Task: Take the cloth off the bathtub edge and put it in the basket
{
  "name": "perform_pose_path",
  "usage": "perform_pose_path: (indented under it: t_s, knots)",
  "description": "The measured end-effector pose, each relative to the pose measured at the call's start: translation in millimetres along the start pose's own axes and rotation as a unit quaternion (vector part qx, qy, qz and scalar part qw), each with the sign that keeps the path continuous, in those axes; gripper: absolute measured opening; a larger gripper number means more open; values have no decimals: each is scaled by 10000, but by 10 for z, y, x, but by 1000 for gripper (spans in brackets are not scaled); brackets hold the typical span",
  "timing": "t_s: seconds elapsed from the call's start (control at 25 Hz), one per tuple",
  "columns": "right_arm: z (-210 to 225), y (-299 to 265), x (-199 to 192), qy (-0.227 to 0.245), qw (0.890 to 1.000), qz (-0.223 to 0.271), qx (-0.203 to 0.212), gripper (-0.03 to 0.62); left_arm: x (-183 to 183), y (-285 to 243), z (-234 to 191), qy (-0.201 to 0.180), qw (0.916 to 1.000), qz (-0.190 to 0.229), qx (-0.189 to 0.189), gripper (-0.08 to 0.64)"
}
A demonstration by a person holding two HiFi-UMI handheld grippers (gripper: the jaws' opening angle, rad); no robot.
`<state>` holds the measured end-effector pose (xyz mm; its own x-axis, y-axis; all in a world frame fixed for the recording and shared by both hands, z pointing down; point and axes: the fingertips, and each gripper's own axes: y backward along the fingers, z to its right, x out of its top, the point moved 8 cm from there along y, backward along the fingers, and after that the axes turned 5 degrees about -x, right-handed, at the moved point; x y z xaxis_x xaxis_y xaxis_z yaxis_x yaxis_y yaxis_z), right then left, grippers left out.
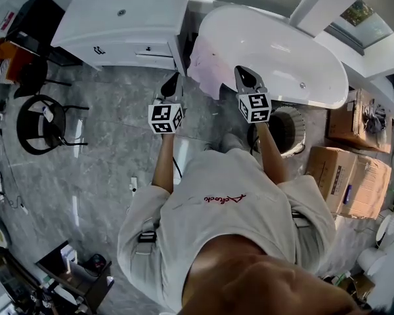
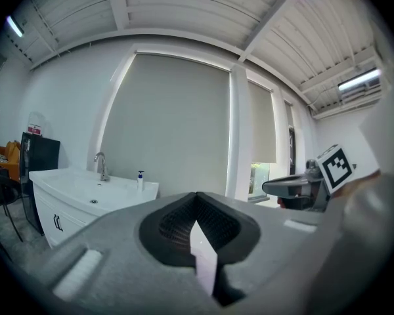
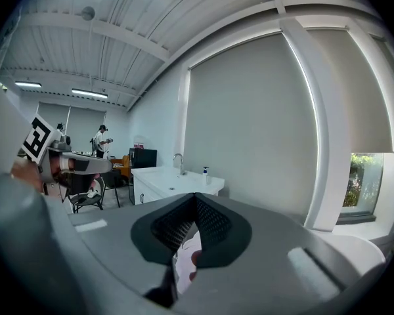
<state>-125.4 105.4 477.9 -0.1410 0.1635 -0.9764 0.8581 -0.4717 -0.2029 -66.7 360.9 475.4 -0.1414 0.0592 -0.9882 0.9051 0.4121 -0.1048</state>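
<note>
bathtub: the white oval bathtub [image 1: 282,51] is seen from above, with its rounded left end toward the person; the rim serves as the hanging rail.
cloth: the pale pink cloth [image 1: 207,67] is draped over that left-end rim and hangs down the outside, so a loose fold is offered for pinching.
basket: the round pale basket [image 1: 299,133] is set on the floor just beside the tub, partly hidden behind the right arm; a short carry is judged.
left claw: the left claw [image 1: 173,83] is closed and empty, held level and aimed near the cloth's left side, apart from it.
right claw: the right claw [image 1: 245,76] is closed and empty, held just beside the cloth's right side; contact cannot be told.
step: approach is judged; opening is needed first.
</note>
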Motion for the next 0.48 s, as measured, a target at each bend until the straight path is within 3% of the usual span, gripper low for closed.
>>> perform_pose_path:
  t_s: [0.48]
  knots:
    - [39, 32, -37, -7, 10000, -27, -75, 8, -11, -46, 21, -12, 10000, -10, -69, 0]
